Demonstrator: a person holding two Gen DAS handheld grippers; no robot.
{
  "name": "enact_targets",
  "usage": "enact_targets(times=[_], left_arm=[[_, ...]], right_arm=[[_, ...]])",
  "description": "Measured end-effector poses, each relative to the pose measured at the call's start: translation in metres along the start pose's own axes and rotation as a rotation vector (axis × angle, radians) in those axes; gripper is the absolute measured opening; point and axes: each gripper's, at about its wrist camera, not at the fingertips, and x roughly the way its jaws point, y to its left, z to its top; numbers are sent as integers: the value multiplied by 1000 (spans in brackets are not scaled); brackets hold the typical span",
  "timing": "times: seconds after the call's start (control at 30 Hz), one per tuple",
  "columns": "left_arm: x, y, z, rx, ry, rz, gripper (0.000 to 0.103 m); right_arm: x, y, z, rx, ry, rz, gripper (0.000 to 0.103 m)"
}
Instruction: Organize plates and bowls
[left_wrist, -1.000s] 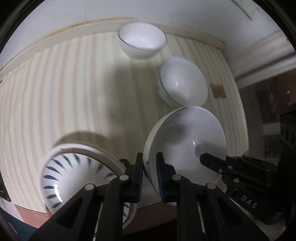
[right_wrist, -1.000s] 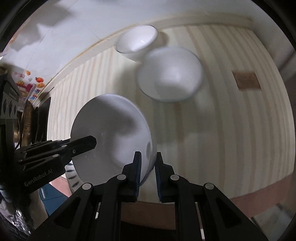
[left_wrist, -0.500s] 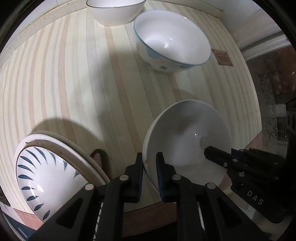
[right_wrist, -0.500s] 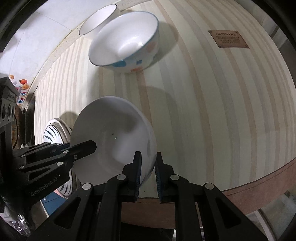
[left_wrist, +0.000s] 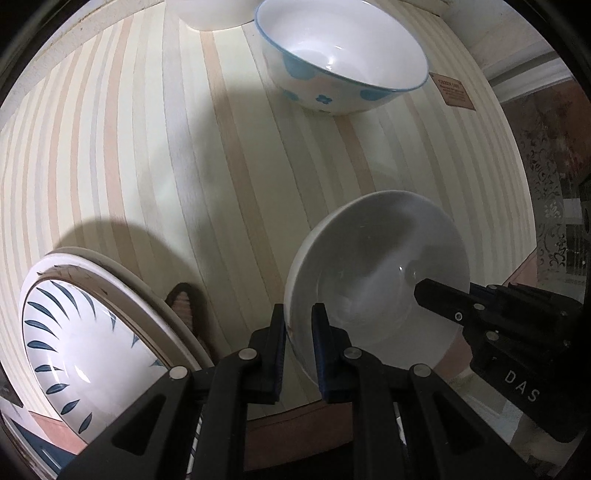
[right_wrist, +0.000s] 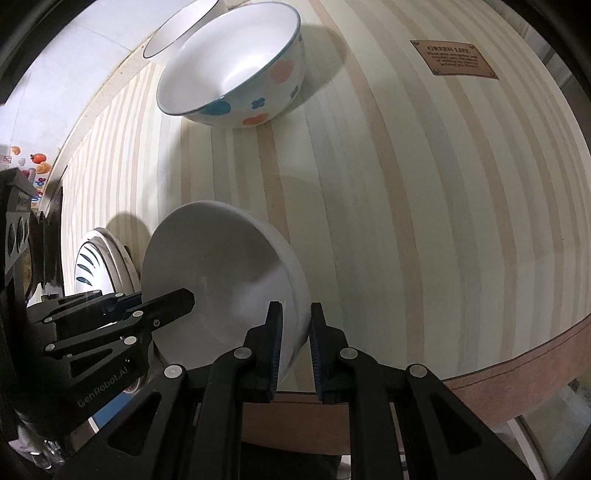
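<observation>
Both grippers hold one plain white bowl (left_wrist: 373, 266) above the striped table. My left gripper (left_wrist: 298, 325) is shut on its left rim. My right gripper (right_wrist: 295, 325) is shut on its right rim; the bowl also shows in the right wrist view (right_wrist: 218, 266). A larger white bowl with a blue rim and blue and orange spots (left_wrist: 343, 55) stands on the table ahead, also in the right wrist view (right_wrist: 236, 66). A plain white bowl (right_wrist: 177, 29) stands behind it. A stack of plates with blue leaf marks (left_wrist: 85, 332) lies at the lower left.
The striped table (right_wrist: 424, 184) has a brown front edge close below the grippers. A small brown plaque (right_wrist: 454, 59) is fixed to the table at the far right. The wall runs along the table's far side.
Both grippers have carried the white bowl forward over the table towards the spotted bowl, which now looks nearer and larger. The grip on the bowl is unchanged.
</observation>
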Motion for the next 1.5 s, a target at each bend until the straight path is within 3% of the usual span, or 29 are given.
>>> enact_targets(times=[0.37,0.5,0.6,0.67,0.73,0.83,0.97,1.07,1.13,1.17,1.23,1.5], left_arm=[[8,-9,3,-1,29,16,12],[-18,2,0,-16,-4,7,13],[-46,14,8,-54,-53,-12,16],[-59,25,26,-93,-105,-28,24],[-63,34,50,-124,-136,-28,27],[-54,47,86,-174,-129,-68,27],[-42,53,126,-222,-124,-168,30],[-26,49,141,-219,-95,-145,29],[-19,48,146,-211,-93,-149,29],[-15,45,147,-194,-96,-150,27],[-6,38,148,-162,-94,-140,14],[-12,15,143,-94,-124,-67,13]], right_arm=[[1,-2,7,11,33,22,16],[-18,-15,12,59,29,83,16],[-49,-24,19,91,-32,130,17],[-68,-28,29,108,-83,156,26],[-81,-31,47,116,-137,174,51],[-84,-34,79,144,-193,185,54],[-67,-33,118,172,-190,225,54],[-50,-29,134,186,-173,240,49],[-38,-26,141,174,-153,213,29],[-34,-24,142,171,-145,186,26],[-29,-24,146,167,-154,151,13],[-38,-16,144,125,-168,111,12]])
